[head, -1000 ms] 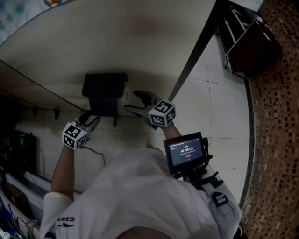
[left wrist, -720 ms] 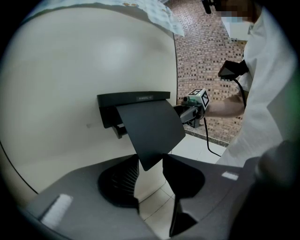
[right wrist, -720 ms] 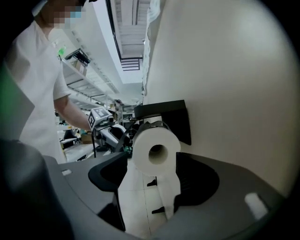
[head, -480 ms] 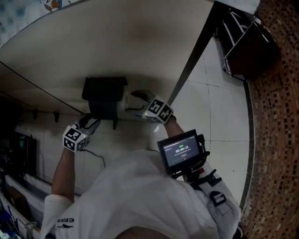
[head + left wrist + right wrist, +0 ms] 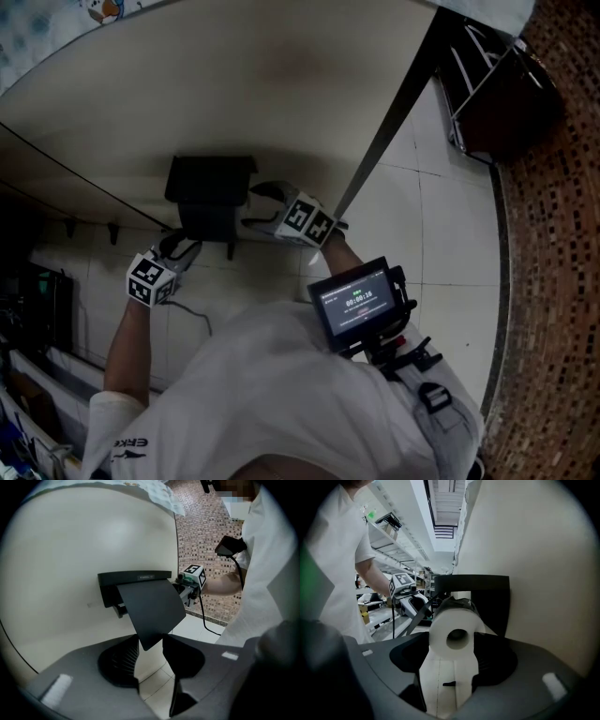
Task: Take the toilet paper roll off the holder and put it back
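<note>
Cream-coloured wall (image 5: 281,94) fills the upper part of the head view, and a black, box-shaped plastic toilet paper holder (image 5: 211,192) is fixed to it. Below the holder in that view lies a floor of large white tiles (image 5: 441,216), and far to the holder's right runs a band of small brown mosaic tiles (image 5: 553,281).

The white toilet paper roll (image 5: 440,630) sits on the holder, under its top bar. Its hollow core faces the right gripper view, and a loose strip of paper (image 5: 447,681) hangs straight down from it.

The holder's flat black lid (image 5: 152,609) is swung outward from the holder's top. The left gripper (image 5: 151,641) is just below the holder. Its jaws stand apart with the lid's lower corner between their tips.

The right gripper (image 5: 251,208) comes at the holder from the holder's right side. Its jaws are wide and are closing, one on each side of the roll, with the hanging strip in the gap between them.

The person wears a white shirt (image 5: 281,394). A small black device with a lit screen (image 5: 354,300) sits on the right forearm, below and to the right of the holder in the head view.
</note>
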Demonstrator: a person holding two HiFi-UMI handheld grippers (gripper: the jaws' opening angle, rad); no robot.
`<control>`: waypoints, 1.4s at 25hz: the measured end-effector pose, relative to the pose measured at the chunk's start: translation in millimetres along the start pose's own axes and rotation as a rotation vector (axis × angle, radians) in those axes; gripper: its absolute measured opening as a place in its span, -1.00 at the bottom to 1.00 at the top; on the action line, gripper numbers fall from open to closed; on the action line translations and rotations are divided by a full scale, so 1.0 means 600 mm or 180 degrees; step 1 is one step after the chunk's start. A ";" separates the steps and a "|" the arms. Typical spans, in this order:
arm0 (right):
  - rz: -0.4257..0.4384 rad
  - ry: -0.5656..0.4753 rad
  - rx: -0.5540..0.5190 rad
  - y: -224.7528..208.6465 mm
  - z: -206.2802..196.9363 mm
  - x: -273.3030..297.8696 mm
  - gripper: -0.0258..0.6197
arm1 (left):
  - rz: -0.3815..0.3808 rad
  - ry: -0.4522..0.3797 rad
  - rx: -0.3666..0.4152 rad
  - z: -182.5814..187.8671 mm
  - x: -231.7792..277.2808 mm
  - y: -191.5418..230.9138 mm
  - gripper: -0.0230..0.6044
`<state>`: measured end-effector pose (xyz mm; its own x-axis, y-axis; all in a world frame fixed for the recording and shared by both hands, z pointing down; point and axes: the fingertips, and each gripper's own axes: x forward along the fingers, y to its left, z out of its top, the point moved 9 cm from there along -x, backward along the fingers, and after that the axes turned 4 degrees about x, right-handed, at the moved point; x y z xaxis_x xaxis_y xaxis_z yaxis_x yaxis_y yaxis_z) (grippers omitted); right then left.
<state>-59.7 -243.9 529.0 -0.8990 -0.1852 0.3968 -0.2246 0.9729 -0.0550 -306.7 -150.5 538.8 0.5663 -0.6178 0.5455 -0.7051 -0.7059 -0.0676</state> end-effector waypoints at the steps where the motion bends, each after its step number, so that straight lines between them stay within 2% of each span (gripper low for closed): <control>1: 0.0005 -0.0002 -0.0004 0.000 -0.001 0.003 0.04 | -0.0004 -0.0001 0.0003 -0.001 0.002 0.000 -0.42; 18: 0.0025 -0.0151 0.0030 0.007 0.018 0.018 0.00 | -0.0021 0.0012 0.0072 0.026 -0.007 -0.021 -0.42; 35: 0.0012 -0.0168 0.0065 0.008 0.019 0.017 0.01 | -0.0043 0.0025 0.0073 0.024 -0.004 -0.018 -0.42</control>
<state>-74.3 -242.7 522.5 -0.9184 -0.1889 0.3477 -0.2282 0.9707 -0.0754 -294.1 -146.2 526.3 0.5723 -0.6054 0.5532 -0.6873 -0.7220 -0.0790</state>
